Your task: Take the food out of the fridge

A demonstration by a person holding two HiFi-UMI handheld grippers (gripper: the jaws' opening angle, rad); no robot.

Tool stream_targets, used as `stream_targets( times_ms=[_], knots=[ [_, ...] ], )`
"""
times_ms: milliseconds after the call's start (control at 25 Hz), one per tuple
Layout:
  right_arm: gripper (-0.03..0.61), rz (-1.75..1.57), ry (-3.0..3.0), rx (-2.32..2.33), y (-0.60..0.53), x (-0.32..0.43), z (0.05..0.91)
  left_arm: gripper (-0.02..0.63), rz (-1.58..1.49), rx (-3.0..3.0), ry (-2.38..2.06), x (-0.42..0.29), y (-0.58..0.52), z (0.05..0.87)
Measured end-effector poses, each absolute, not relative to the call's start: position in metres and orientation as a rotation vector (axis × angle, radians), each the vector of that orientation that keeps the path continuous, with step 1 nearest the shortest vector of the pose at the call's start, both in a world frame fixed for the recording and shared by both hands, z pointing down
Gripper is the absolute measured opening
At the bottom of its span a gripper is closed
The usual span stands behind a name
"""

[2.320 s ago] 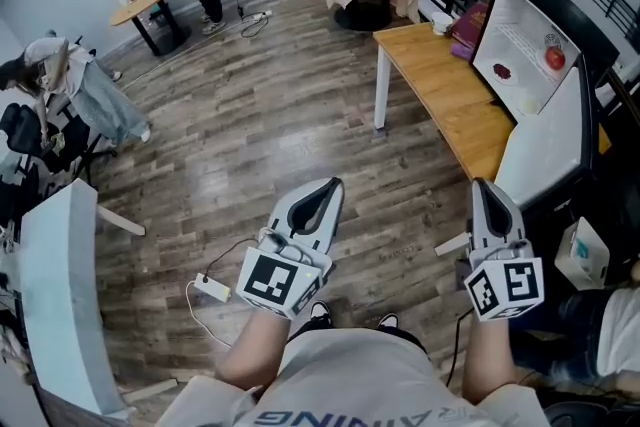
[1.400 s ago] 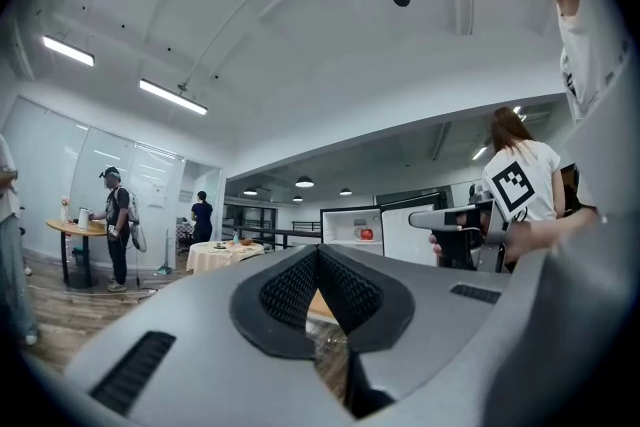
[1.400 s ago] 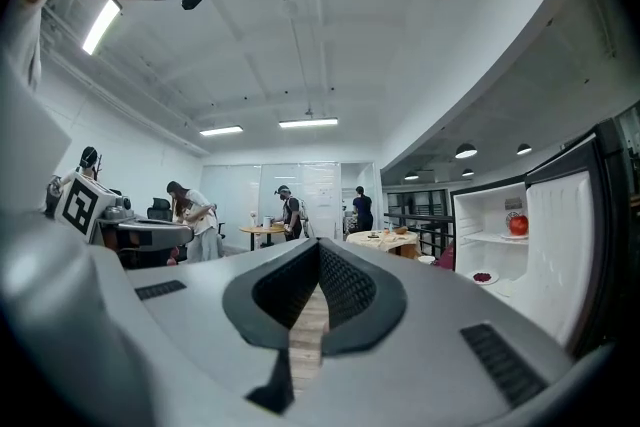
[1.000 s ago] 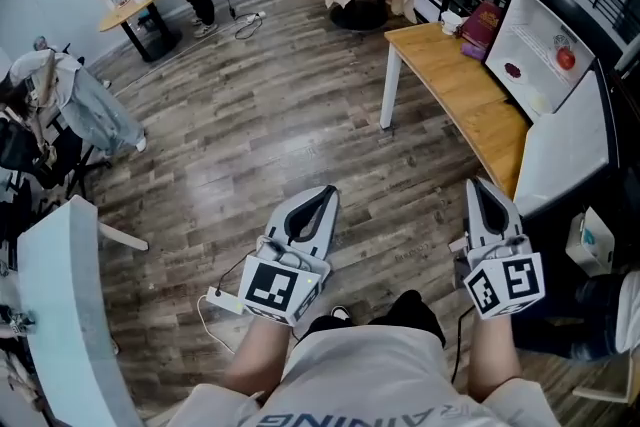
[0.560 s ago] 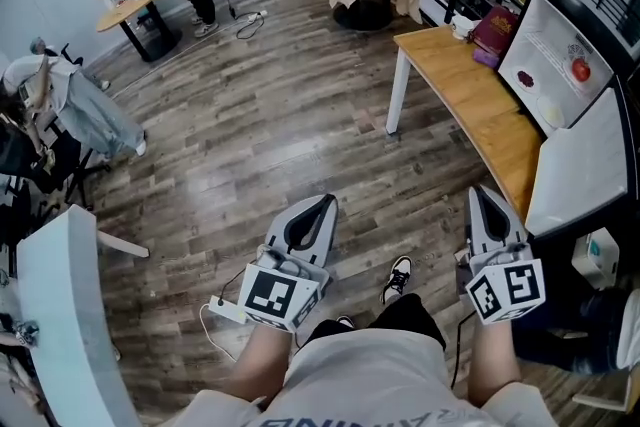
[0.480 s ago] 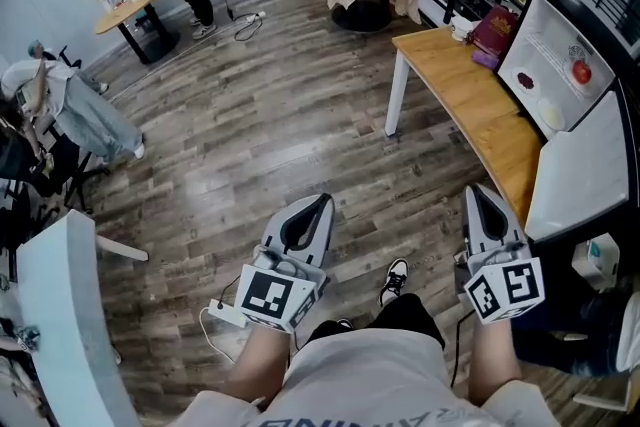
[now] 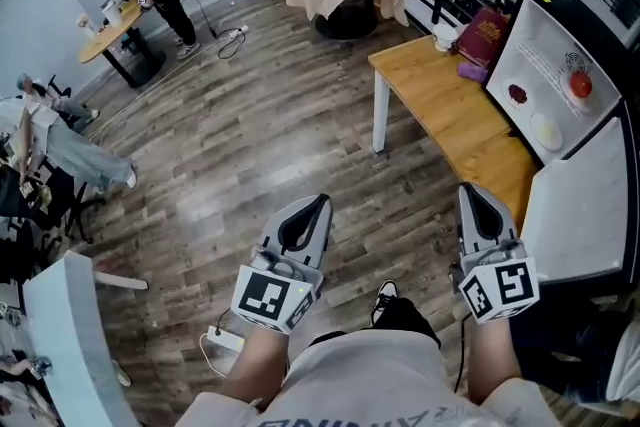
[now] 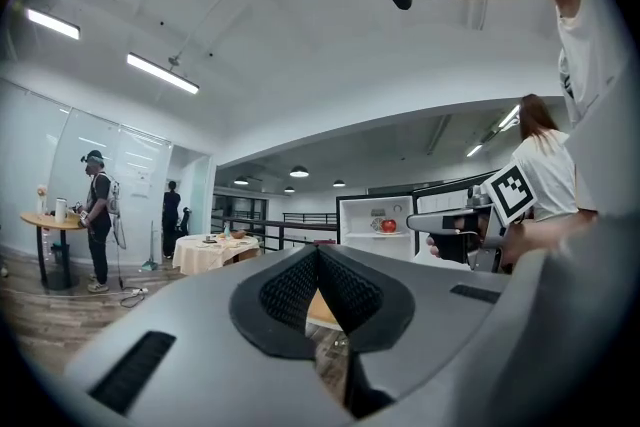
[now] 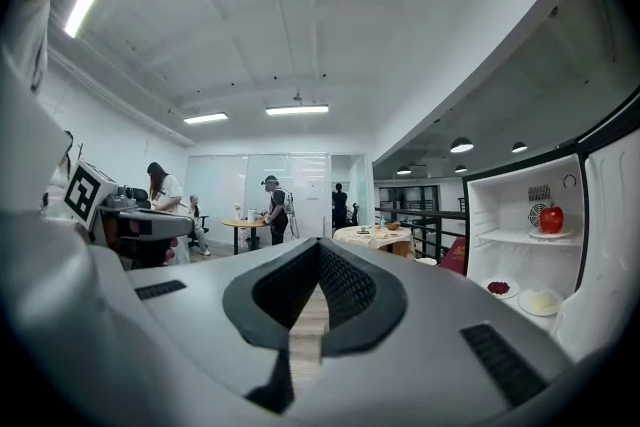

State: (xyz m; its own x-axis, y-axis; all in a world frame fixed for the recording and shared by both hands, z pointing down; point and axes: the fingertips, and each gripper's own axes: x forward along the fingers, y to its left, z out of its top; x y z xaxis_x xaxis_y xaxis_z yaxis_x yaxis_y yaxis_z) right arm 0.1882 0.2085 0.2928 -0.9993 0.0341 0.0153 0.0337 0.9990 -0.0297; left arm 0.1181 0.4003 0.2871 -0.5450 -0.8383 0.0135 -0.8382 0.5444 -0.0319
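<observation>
The left tongs (image 7: 318,205) and right tongs (image 7: 472,190) are sitting clenched, gripping nothing. At the open fridge (image 7: 535,35), the right pair should be spreading before meeting the apple (image 7: 581,84) level.

Open fridge (image 9: 480,215): upper shelf (image 9: 505,237) carries a red apple (image 9: 551,219) on a small plate; lower level carries two plates side by side, one with dark red food (image 9: 498,288), one with pale food (image 9: 542,300). Wooden bench (image 7: 440,115) beside the fridge: a dark red box (image 7: 483,25) and a white cup (image 7: 443,42) at its far end. Plank floor (image 7: 250,145): a white power strip (image 7: 223,339) with its cable
</observation>
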Motion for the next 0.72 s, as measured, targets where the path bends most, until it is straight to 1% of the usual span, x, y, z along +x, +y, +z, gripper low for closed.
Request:
stream_targets(
  times_ms=[200, 360, 720],
  knots=[
    [0.02, 0.091, -3.136, 0.053, 0.131, 0.152, 0.307, 0.009, -0.068, -1.561, 2.718, 0.088, 0.328, 0.293],
    [0.02, 0.136, -3.144, 0.123, 0.078, 0.136, 0.3, 0.009, -0.071, -1.601, 2.702, 0.067, 0.278, 0.287],
    [0.019, 0.19, -3.133, 0.248, 0.014, 0.121, 0.308, 0.009, -0.067, -1.746, 2.602, 0.024, 0.193, 0.288]
  ],
)
